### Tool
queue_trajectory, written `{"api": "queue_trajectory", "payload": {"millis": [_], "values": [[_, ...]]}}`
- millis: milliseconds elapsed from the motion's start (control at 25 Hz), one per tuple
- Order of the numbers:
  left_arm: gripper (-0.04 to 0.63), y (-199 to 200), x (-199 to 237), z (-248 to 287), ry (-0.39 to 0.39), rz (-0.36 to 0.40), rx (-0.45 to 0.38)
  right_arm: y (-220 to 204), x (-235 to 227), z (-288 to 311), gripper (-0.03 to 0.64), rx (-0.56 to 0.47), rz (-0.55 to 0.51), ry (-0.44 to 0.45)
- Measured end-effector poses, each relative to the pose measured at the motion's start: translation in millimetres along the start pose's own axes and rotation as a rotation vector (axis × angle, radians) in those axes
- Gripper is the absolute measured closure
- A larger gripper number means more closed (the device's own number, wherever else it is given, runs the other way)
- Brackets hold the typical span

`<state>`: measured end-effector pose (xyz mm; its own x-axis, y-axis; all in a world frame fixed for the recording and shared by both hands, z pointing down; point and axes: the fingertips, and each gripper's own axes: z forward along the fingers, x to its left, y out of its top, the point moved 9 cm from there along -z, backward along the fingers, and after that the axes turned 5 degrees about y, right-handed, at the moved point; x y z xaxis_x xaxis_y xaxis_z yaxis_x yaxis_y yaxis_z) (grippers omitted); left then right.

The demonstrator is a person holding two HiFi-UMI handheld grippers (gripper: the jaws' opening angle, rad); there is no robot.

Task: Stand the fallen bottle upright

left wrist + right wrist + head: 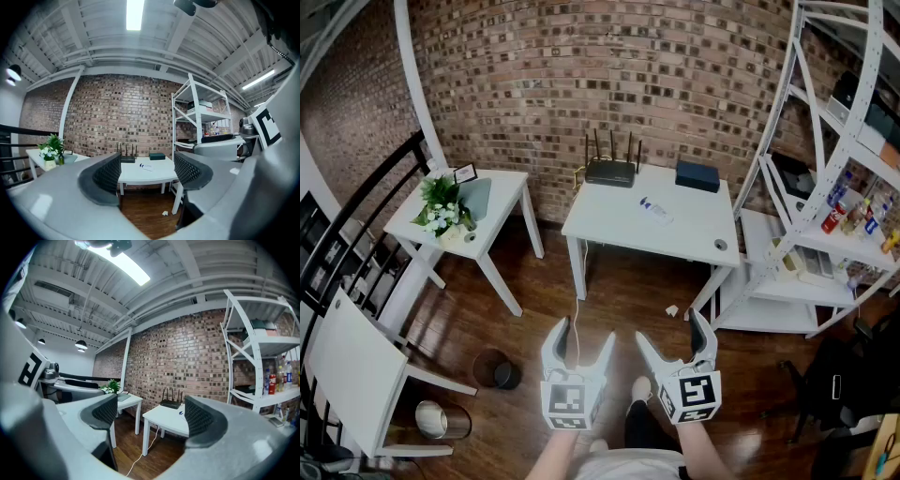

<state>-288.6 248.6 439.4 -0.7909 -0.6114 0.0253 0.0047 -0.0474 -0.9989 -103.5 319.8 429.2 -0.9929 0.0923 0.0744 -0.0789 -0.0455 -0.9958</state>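
1. Bottle [656,212] lies on its side on the middle white table [609,230], right of centre, in front of the router [610,172].
2. Dark box [697,175] sits at the back right corner, apart from the bottle.
3. My left claw [584,339] hangs over the wood floor [619,291], well short of the table, jaws apart, nothing between them.
4. My right claw [672,336] sits just beside it, jaws likewise spread and empty.
5. Potted plant [442,208] stands on the small table at left; shelf rack [825,244] stands at right.
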Motion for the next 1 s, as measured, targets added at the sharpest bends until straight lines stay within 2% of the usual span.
{"api": "queue_trajectory", "payload": {"millis": [120, 320, 600, 760, 1000], "values": [[0.241, 9.6, -8.5, 49.2, 0.009, 0.018, -0.005, 6.9, -43.2, 37.6, 0.181, -0.017, 0.005, -0.004], [0.245, 32.1, -23.3, 140.1, 0.019, 0.040, -0.059, 29.0, -125.3, 95.5, 0.181, -0.099, -0.031, -0.028], [0.247, 37.6, -49.1, 234.6, 0.004, 0.035, -0.019, 14.0, -229.0, 146.5, 0.181, -0.060, 0.061, -0.068], [0.247, 28.0, -65.5, 265.5, 0.000, 0.077, 0.019, -5.0, -263.3, 168.0, 0.181, -0.040, 0.134, -0.053], [0.253, 22.2, -55.6, 310.7, -0.008, 0.046, 0.056, -7.8, -279.8, 193.5, 0.181, -0.017, 0.125, -0.041]]}}
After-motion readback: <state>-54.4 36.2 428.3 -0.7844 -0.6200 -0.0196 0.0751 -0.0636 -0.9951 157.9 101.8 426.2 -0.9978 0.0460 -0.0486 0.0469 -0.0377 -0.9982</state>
